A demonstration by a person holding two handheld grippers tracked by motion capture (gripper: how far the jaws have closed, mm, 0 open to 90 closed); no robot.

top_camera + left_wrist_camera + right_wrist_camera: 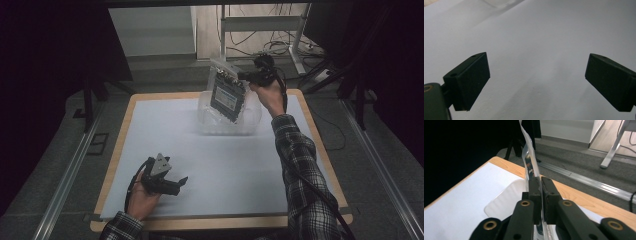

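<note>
item: flat packet, dark card sealed in a clear sleeve, pinched at its upper right corner by my right gripper.
place: held in the air over the clear tray that sits near the far edge of the table, right of its middle.
right gripper: my jaws are nearly together on the sleeve's thin edge; the film runs straight up between them.
left gripper: my jaws stand wide with nothing between them, resting low near the table's near left corner over the white mat.
done: packet gripped and clear of the tray.
left: carrying it off and setting it down; or it may be on its way into the tray, i cannot tell which.
long axis: tilted, top toward the far edge, bottom corner hanging down toward the tray.
facing: printed face turned toward the near left.
</note>
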